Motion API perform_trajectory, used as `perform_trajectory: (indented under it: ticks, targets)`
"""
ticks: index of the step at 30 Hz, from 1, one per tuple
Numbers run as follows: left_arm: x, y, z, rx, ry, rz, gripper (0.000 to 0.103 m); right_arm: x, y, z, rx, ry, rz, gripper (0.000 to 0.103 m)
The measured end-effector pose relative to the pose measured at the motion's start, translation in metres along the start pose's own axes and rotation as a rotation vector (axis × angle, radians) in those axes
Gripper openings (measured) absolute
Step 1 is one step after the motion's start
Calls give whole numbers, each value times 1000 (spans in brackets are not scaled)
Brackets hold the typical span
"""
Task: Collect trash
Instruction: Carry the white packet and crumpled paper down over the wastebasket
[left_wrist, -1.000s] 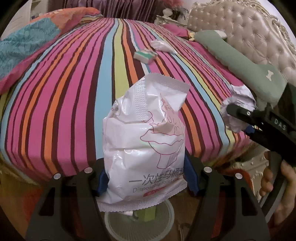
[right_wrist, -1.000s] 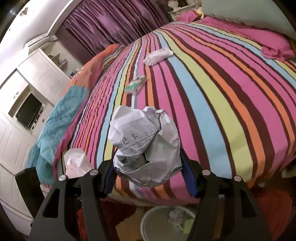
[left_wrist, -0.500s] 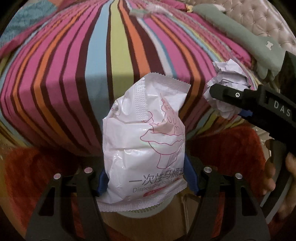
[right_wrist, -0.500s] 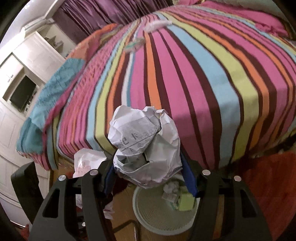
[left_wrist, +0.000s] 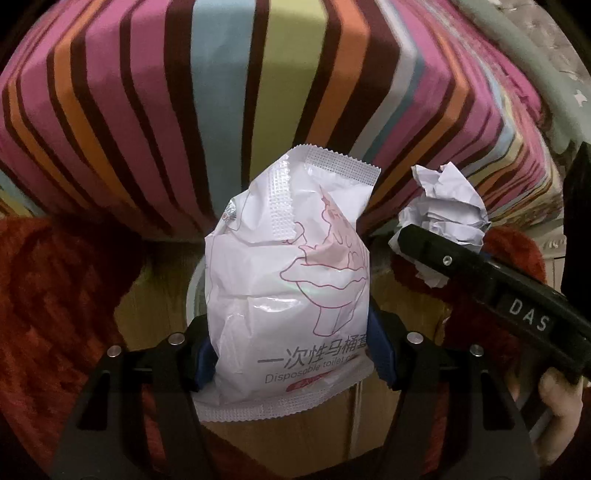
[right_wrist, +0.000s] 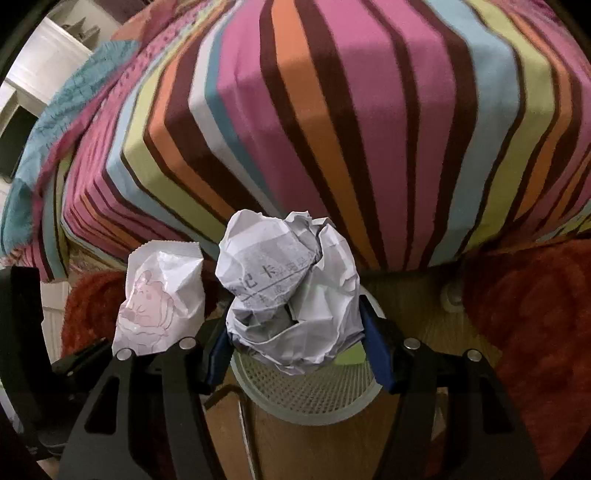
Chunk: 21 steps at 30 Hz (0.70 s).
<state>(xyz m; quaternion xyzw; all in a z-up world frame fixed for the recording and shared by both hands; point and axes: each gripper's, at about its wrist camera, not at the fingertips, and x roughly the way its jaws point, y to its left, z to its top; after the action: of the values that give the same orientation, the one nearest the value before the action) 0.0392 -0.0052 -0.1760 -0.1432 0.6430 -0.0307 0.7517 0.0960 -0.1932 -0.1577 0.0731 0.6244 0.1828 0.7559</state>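
A white plastic packet (left_wrist: 291, 280), printed with pink line art and "Disposable toilet" lettering, stands upright, pinched between the jaws of the left gripper (left_wrist: 293, 354). A crumpled paper ball (right_wrist: 291, 291) with grey print sits clamped in the jaws of the right gripper (right_wrist: 295, 358), directly above a pale mesh wastebasket (right_wrist: 306, 395). Both grippers hang side by side near the wastebasket, angled downward at it. The wastebasket stands on a wooden floor (right_wrist: 417, 306) between red shaggy rugs (right_wrist: 535, 317), just in front of the striped bed (right_wrist: 332, 122).
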Motion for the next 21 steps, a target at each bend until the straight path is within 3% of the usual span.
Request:
perform_trajectory:
  ticks: [6,21]
  targets:
    - [19,8,-4,-34,94,1,65,15,2,2,19,70,0,58]
    - [53,12,-6,-50,241,75,65,59,1,-4,71,253,-29,58]
